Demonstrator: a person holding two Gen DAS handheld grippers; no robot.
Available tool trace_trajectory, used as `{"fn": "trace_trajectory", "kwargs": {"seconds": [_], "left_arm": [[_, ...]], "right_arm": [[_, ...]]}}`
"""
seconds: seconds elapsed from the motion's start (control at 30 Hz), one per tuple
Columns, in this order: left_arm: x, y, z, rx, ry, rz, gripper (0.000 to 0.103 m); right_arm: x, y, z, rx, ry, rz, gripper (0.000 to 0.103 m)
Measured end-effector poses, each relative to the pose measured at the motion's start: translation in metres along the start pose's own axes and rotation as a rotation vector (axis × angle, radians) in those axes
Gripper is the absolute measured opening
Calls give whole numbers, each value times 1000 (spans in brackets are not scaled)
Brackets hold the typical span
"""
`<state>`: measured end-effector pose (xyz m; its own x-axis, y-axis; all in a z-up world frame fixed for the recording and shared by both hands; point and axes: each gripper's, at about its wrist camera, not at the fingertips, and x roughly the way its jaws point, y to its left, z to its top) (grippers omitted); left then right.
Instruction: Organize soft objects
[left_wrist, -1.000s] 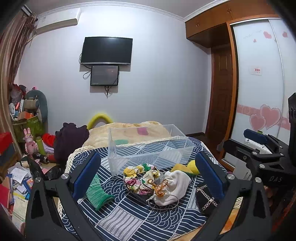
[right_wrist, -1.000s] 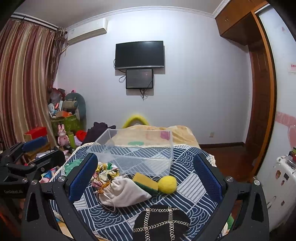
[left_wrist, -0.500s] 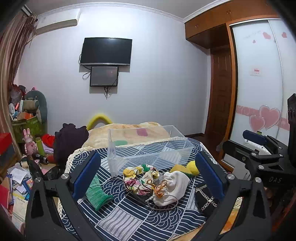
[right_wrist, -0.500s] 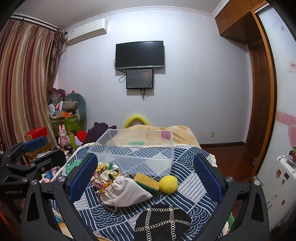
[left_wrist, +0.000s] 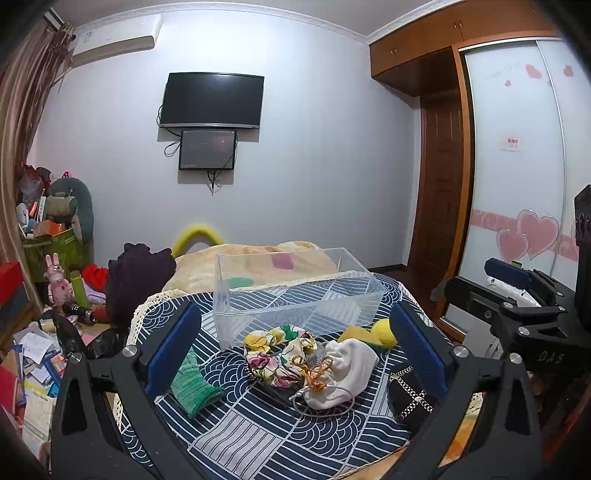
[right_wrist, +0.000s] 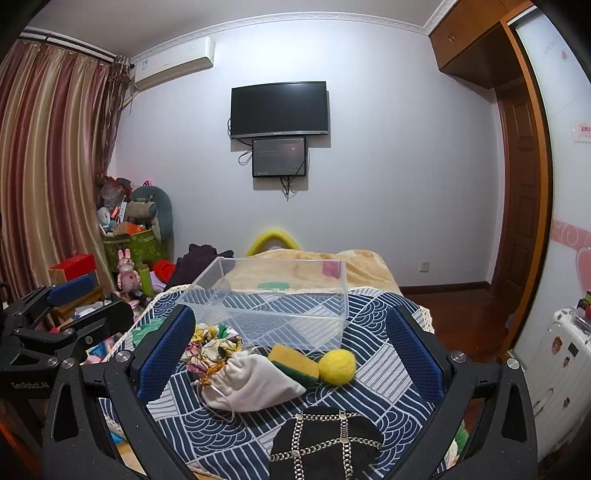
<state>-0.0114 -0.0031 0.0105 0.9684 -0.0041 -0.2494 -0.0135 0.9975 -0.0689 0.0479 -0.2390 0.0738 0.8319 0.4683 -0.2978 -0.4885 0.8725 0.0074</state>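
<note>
A: Soft items, where?
B: All on the blue wave-pattern cloth (right_wrist: 373, 391), in front of the clear bin (right_wrist: 273, 299). White drawstring pouch (right_wrist: 255, 380) at centre, gold cord at its neck. Floral scrunchie pile (left_wrist: 280, 354) touching pouch's left side. Yellow/green sponge (right_wrist: 293, 363) just right of pouch, yellow wool ball (right_wrist: 338, 365) touching sponge. Black chain-trimmed piece (right_wrist: 325, 443) nearest, at cloth's front edge. Green knit item (left_wrist: 192, 387) apart on the left.
A: Bin contents?
B: Can't see any; pink and green patches seen thru the walls lie on the beige blanket (right_wrist: 354, 266) behind.
A: Claws?
B: Left claw (left_wrist: 295, 350) spread wide, blue pads either side of the pile, holding nothing, above the cloth. Right claw (right_wrist: 291, 358) same: spread, nothing between pads. Each shows at the other's view edge.
A: Surroundings?
B: Wall TV (right_wrist: 279, 109) w/ small screen under it, AC unit (right_wrist: 173, 62), striped curtain (right_wrist: 48, 166), clutter on floor at left, white suitcase (right_wrist: 557, 369) right.
</note>
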Motion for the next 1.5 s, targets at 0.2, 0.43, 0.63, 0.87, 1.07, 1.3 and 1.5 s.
{"fn": "trace_trajectory", "kwargs": {"seconds": [0.2, 0.43, 0.63, 0.87, 1.07, 1.3, 1.5], "left_arm": [[0, 0, 0, 1, 1, -2, 103], [0, 0, -1, -1, 2, -3, 103], [2, 2, -3, -8, 4, -2, 103], [4, 5, -6, -15, 15, -6, 103], [13, 12, -14, -40, 65, -12, 81], [36, 15, -36, -59, 210, -48, 67], [59, 12, -57, -86, 314, -89, 57]], "right_arm": [[0, 2, 0, -3, 0, 3, 103], [0, 3, -1, -2, -1, 7, 103], [0, 3, -1, 3, 3, 26, 103], [2, 1, -4, -5, 10, 17, 103], [16, -11, -21, -8, 98, 4, 91], [33, -31, -54, 17, 262, -13, 80], [40, -47, -82, 44, 383, -7, 76]]}}
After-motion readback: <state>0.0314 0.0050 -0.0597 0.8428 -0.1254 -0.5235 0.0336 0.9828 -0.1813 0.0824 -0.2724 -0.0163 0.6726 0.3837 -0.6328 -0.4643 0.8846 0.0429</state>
